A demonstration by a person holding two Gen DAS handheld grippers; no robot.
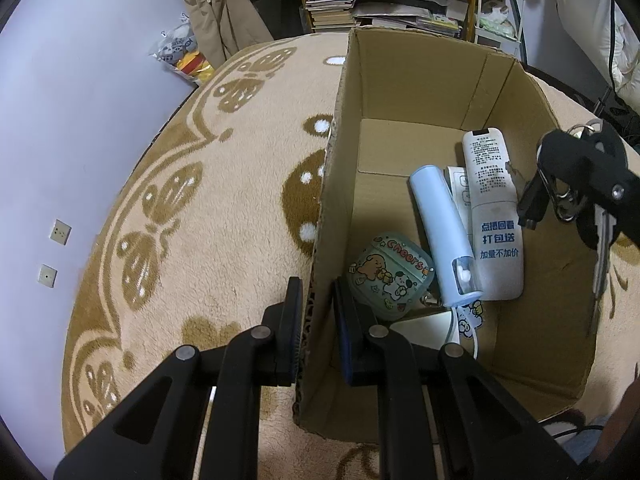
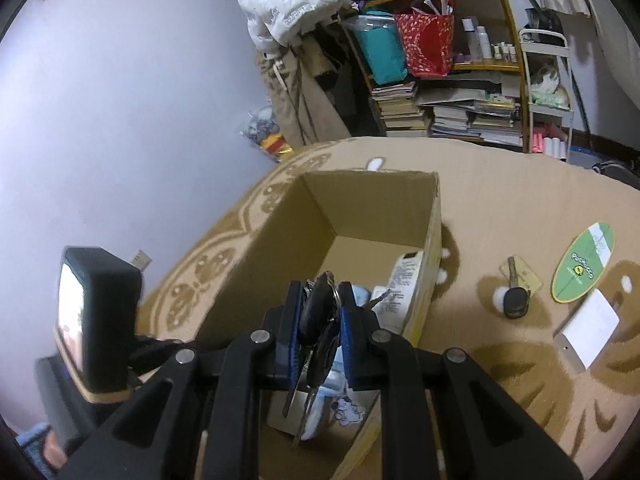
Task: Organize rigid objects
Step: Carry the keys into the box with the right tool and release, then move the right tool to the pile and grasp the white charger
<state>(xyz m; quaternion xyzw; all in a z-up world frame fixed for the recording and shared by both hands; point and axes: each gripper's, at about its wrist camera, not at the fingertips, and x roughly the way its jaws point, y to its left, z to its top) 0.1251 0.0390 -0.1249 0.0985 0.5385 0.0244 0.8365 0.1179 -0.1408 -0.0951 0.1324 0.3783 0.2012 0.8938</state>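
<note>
An open cardboard box [image 1: 340, 168] stands on the patterned rug. My left gripper [image 1: 316, 312] is shut on the box's left wall, one finger outside, one inside. Inside lie a white remote [image 1: 494, 216], a light blue tube [image 1: 442, 232] and a cartoon earbud case [image 1: 390, 274]. My right gripper [image 2: 320, 320] is shut on a bunch of keys [image 2: 320, 328] and holds it above the box [image 2: 248, 264]; it also shows in the left wrist view [image 1: 576, 168] over the box's right side, keys [image 1: 602, 240] hanging down.
On the rug right of the box lie a car key [image 2: 514, 296], a green oval card [image 2: 582, 268] and a white card [image 2: 592, 328]. Shelves with books [image 2: 448, 116] and hanging clothes stand behind. A wall runs on the left.
</note>
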